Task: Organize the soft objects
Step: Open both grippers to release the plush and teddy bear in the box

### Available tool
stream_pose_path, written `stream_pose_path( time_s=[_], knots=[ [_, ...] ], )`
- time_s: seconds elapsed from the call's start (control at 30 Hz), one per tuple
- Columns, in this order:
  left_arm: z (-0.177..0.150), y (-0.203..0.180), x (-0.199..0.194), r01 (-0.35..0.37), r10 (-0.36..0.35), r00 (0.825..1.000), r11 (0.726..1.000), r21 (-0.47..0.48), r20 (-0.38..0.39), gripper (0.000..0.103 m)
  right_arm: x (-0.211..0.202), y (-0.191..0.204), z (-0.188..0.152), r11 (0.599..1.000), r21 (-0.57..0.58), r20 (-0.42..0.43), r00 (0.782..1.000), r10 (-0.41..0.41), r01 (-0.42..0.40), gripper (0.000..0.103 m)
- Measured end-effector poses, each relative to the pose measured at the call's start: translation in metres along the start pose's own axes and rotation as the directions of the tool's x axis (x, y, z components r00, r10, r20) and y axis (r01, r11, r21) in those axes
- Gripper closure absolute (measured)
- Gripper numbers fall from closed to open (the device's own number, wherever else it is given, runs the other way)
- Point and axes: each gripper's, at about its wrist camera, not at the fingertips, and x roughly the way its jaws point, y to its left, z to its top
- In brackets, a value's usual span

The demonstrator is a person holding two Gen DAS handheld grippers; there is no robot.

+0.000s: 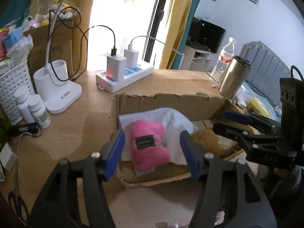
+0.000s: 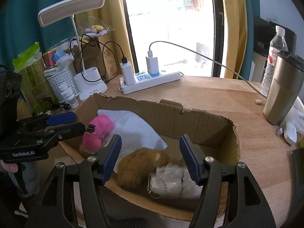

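Note:
A pink plush toy (image 1: 149, 148) with a black label lies on a white waffle cloth (image 1: 171, 119) in an open cardboard box (image 1: 171, 98). My left gripper (image 1: 152, 157) is open just above the plush, one finger on each side. In the right wrist view the pink plush (image 2: 98, 131) lies at the box's left end on the cloth (image 2: 136, 131), and a brown plush (image 2: 140, 165) and a white fluffy plush (image 2: 169, 180) lie in the box (image 2: 190, 121). My right gripper (image 2: 151, 159) is open and empty above them. The left gripper also shows in the right wrist view (image 2: 79, 122).
On the wooden desk (image 2: 218, 98) stand a white power strip (image 2: 150, 80) with chargers and cables, a desk lamp (image 2: 91, 83), a white basket (image 2: 62, 84), pill bottles (image 2: 69, 95), a steel tumbler (image 2: 283, 93) and a water bottle (image 2: 273, 60). My right gripper shows in the left wrist view (image 1: 226, 120).

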Motion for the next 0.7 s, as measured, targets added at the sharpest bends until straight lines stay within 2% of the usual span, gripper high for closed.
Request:
stream_pose_path(
  time_s=[0.7],
  knots=[
    [-0.012,-0.016,-0.042,-0.009,0.009,0.999,1.0,0.012,0.052,0.037,-0.039,0.012,-0.009,1.0,-0.013,0.051,0.999,-0.011,0.012,0.036]
  ],
)
